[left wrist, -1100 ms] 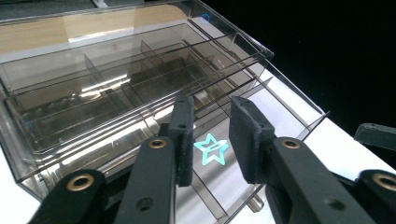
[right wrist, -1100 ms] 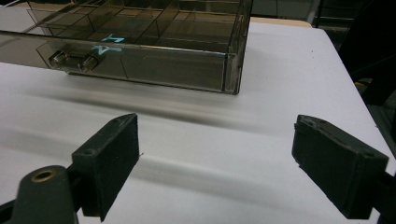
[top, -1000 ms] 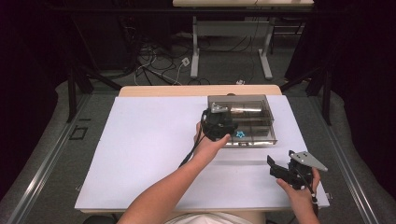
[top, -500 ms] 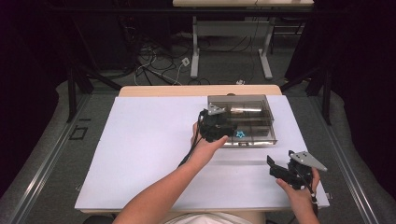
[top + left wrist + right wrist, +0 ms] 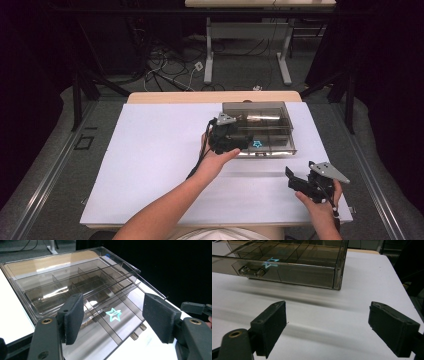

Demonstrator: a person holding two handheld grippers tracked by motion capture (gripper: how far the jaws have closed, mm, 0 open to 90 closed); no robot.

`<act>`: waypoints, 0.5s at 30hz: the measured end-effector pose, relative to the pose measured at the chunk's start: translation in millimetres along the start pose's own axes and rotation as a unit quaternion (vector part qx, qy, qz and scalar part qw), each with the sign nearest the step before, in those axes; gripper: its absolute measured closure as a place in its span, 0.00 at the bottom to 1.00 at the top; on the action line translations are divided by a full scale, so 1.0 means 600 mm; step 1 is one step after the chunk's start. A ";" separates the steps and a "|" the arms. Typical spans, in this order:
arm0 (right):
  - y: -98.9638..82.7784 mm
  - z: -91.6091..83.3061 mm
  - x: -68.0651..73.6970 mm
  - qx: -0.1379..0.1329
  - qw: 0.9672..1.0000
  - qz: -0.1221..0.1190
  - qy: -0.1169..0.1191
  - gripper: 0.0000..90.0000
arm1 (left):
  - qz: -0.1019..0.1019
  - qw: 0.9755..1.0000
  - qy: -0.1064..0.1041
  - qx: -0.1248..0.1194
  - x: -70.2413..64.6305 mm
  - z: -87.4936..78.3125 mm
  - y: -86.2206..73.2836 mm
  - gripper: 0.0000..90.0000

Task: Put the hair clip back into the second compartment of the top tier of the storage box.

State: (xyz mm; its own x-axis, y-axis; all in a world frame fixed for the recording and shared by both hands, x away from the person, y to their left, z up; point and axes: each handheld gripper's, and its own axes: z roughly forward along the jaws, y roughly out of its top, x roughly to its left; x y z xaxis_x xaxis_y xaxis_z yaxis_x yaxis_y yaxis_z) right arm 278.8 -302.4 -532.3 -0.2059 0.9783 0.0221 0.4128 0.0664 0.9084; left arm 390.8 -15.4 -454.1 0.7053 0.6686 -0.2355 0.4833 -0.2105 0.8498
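Organizer box [image 5: 75,290]; cyan star [image 5: 113,315] inside

There was one surface [image 5: 150,165], white on top. On it stood one clear smoky compartment box [image 5: 260,131], and a single blue star [image 5: 113,315] showed in it. Two small clear latches [image 5: 249,271] sat side by side on the box's front edge. The box's dividers were too many and too overlapped to count surely.

There were two tools: the left tool [image 5: 226,136] at the box's near left corner and the right tool [image 5: 306,182] near the surface's front right. Each had two black pads, counted in its own gripper view, with an empty gap between them. Two forearms came in, one hand per tool.
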 end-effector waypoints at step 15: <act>0.000 0.000 0.000 0.000 1.000 0.000 0.000 0.16 | 0.006 1.000 -0.006 -0.014 0.008 -0.027 -0.004 0.34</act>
State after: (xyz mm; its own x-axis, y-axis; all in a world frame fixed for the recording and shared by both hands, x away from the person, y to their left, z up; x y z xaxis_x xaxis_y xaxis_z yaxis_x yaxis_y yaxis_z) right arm 278.9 -302.4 -532.4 -0.2062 0.9782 0.0230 0.4134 0.0658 0.9082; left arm 384.6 -0.4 -449.9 0.7177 0.6570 -0.2307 0.4596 -0.1980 0.8658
